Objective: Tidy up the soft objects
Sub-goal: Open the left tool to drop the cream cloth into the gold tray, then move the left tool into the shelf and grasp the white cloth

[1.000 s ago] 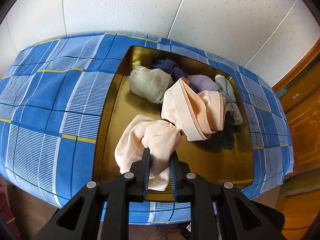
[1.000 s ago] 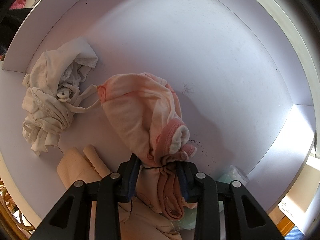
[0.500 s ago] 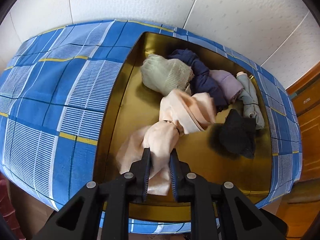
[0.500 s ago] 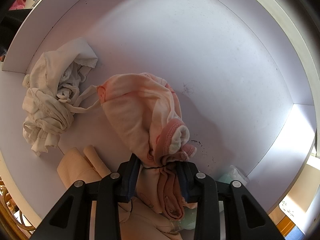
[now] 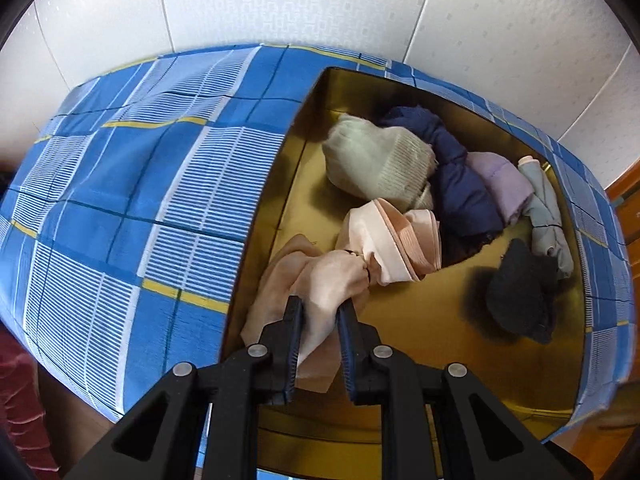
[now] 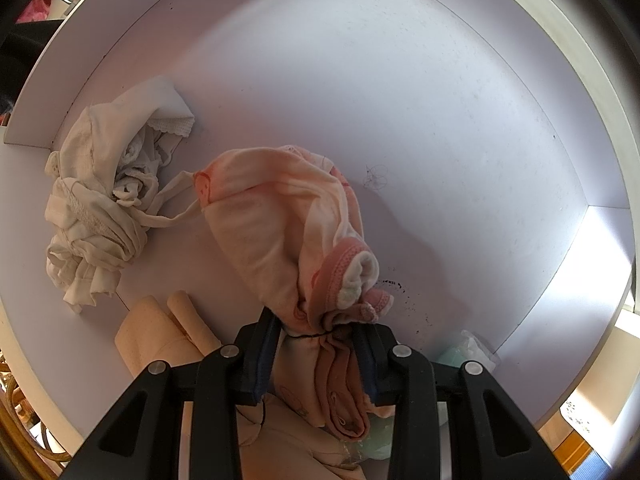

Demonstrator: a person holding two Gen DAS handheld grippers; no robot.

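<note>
Left gripper (image 5: 320, 314), clamped on the peach knotted cloth bundle (image 5: 344, 264), has sunk into the gold tray (image 5: 432, 320); release likely next. Right gripper (image 6: 316, 334) unmoved, gripping the pink-trimmed cream garment (image 6: 280, 224) over the white bin (image 6: 400, 100).

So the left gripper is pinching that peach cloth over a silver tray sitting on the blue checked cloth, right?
Almost. The left gripper does pinch the peach cloth, and the blue checked cloth is underneath, but the tray is gold, not silver. The left wrist view shows it.
</note>
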